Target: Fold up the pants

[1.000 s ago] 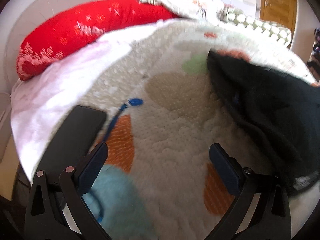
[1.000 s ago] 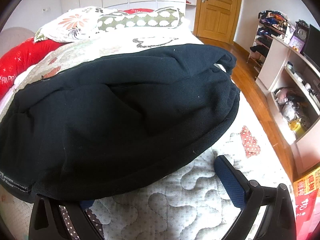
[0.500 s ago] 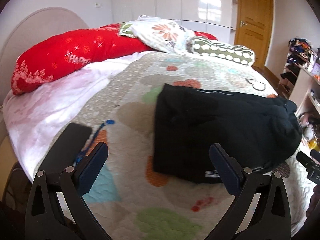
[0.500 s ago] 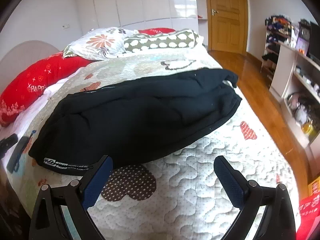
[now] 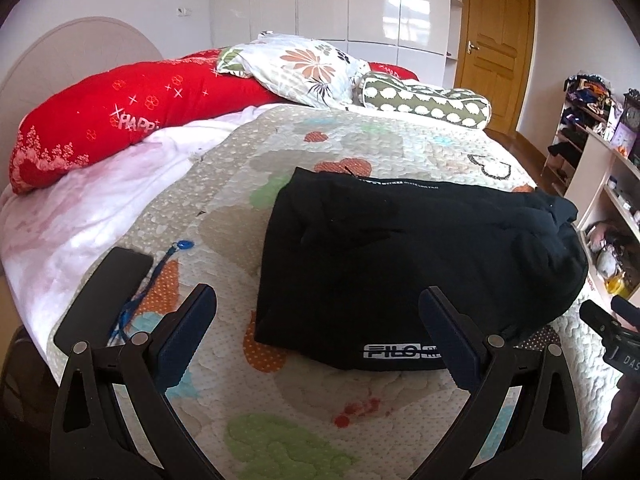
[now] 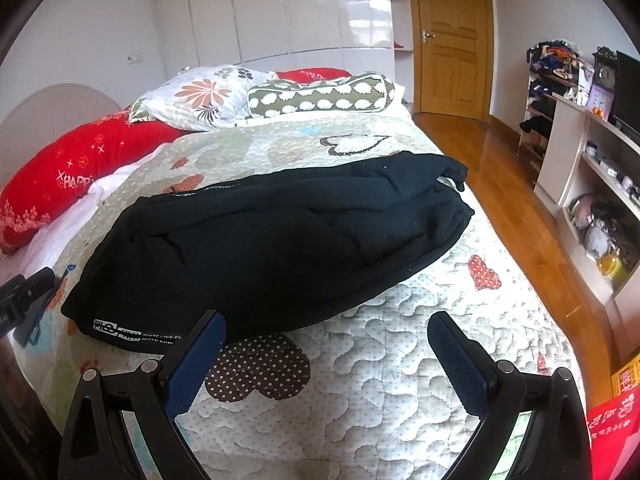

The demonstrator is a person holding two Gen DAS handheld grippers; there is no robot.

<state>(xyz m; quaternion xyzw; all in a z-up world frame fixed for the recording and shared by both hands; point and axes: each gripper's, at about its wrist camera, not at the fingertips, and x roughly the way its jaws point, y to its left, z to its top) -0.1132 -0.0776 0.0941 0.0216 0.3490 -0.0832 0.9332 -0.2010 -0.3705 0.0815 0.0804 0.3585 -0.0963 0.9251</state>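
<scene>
Black pants lie folded lengthwise on the quilted bed, waistband with a white logo toward me; they also show in the right wrist view. My left gripper is open and empty, held above the quilt in front of the waistband. My right gripper is open and empty, held above the quilt in front of the pants' near edge. The right gripper's tip shows at the right edge of the left wrist view.
A black phone and a blue lanyard lie on the quilt at left. Red, floral and green pillows lie at the head of the bed. Shelves and wood floor are to the right.
Both grippers have pulled back and up from the pants. The right gripper's left finger was under the fabric and is now free. The pants stay lying on the bed.
</scene>
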